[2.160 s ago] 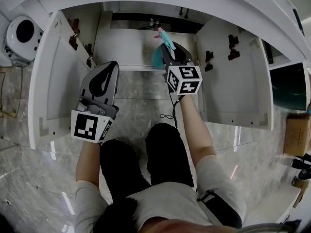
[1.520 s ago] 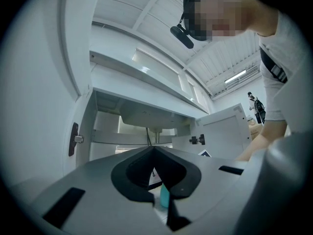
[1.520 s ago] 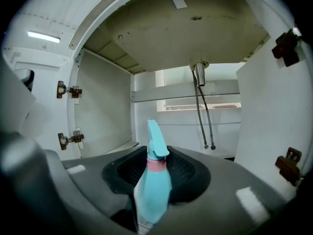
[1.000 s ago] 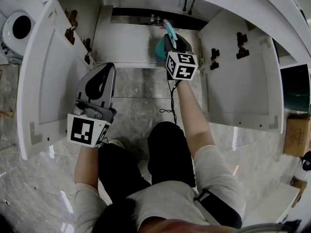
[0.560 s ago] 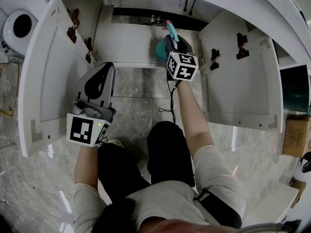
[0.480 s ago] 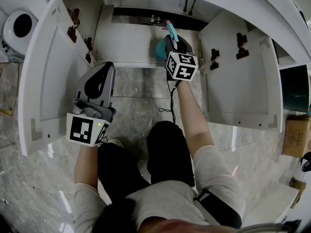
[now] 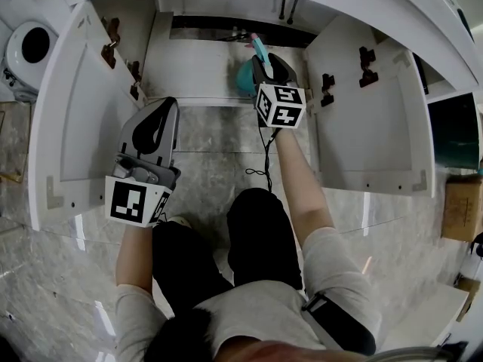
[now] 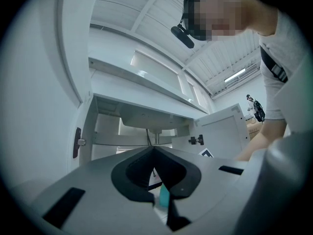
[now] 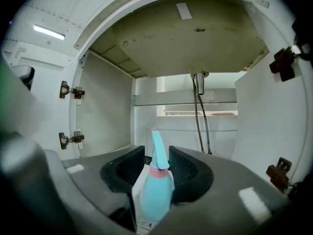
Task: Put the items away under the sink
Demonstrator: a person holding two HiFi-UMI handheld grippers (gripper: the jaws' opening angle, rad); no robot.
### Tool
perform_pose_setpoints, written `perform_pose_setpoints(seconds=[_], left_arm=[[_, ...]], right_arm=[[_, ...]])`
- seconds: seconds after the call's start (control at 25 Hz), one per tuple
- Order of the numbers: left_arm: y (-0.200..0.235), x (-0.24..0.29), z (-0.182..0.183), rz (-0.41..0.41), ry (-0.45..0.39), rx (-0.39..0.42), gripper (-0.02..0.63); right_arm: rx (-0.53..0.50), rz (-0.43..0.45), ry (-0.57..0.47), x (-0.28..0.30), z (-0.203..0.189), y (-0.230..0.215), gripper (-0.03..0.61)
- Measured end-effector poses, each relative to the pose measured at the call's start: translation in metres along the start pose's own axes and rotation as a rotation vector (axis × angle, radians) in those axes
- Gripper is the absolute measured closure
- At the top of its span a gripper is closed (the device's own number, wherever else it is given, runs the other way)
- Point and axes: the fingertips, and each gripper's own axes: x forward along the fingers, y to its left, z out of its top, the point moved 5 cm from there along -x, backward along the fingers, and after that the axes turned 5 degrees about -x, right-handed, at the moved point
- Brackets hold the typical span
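head view, teal spray bottle inside open sink cabinet

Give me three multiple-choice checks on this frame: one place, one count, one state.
1. Where is the teal spray bottle?
A. on the floor tiles
B. between the jaws of the right gripper
C. hung on a door

2. How many cabinet doors stand open?
A. none
B. one
C. two

3. How do the jaws of the left gripper stand?
A. together, empty
B. wide apart
C. clamped on a bottle

Key:
1 B: the right gripper view shows it between jaws that have just been opening.
2 C: the left door and the right door both stand swung out.
3 A: the tips meet with nothing between them.
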Motion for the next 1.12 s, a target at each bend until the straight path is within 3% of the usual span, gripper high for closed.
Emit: perform_pose_setpoints(seconds=[0.24,0.44,0.84,1.12], left_arm=[[-0.009,0.009,0.002,-0.017,-0.005,0.008,0.607],[-0.011,0.016,0.003,-0.023,-0.014,0.008,0.607],[-0.005,0.031,0.005,-0.047,0.019,-0.016,0.607],[-0.01,0.042,0.024,-0.068,0.105,-0.043,0.607]], right_arm=[[0.017,0.016,-0.039,-0.022,0.014,-0.001,0.416],[0.015,0.029,-0.052,-0.04,0.021,0.004,0.563],[0.002,0.019,-0.097,-0.066,0.04,0.016,0.568],[0.042,-0.003,-0.063,-0.099,0.059,0.023,0.568]])
